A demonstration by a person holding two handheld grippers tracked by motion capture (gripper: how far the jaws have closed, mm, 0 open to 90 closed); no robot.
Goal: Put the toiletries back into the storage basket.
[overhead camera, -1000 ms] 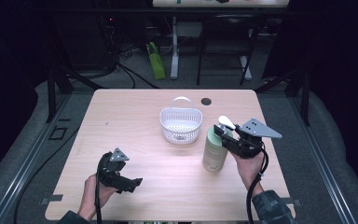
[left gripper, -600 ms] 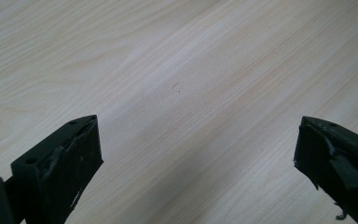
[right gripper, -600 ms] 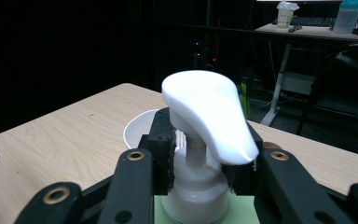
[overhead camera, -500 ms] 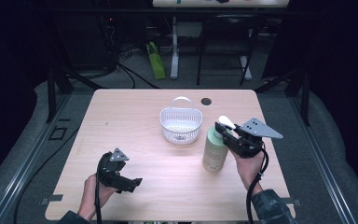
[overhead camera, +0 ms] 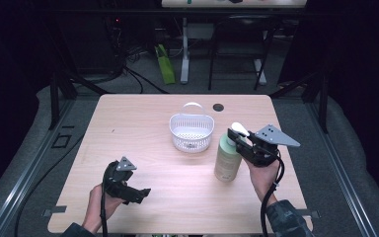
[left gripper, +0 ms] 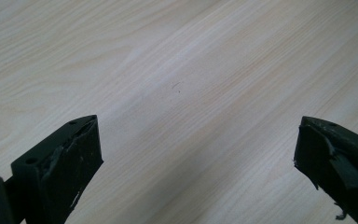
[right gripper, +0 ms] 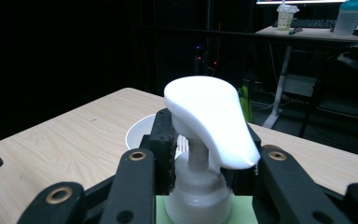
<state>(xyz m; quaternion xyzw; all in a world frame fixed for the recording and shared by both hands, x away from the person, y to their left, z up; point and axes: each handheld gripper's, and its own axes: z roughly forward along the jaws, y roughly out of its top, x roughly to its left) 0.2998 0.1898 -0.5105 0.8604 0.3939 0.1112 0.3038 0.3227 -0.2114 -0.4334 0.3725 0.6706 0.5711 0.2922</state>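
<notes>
A person sits at a light wooden table (overhead camera: 153, 128) with a black two-jaw gripper in each hand. The right gripper (overhead camera: 240, 143) is clamped on the neck of a pale green plastic pump bottle with a white dispenser head (overhead camera: 228, 157), which stands upright on the table near the right edge, just in front and to the right of a small white perforated plastic basket (overhead camera: 191, 132). Its jaws have just finished closing onto the bottle. In the right gripper view, the two black jaws press on either side of the bottle's white collar (right gripper: 196, 198), just under the curved white pump head, whose nozzle points toward the camera and slightly right; the rim of the white basket shows behind it. The left gripper (overhead camera: 128, 190) is held low over the near left part of the table, well apart from the bottle and the basket. In the left gripper view its jaws stand wide apart with nothing between them, only bare wood grain below. A round dark hole (overhead camera: 218, 107) sits in the tabletop near the far edge, behind the basket.
</notes>
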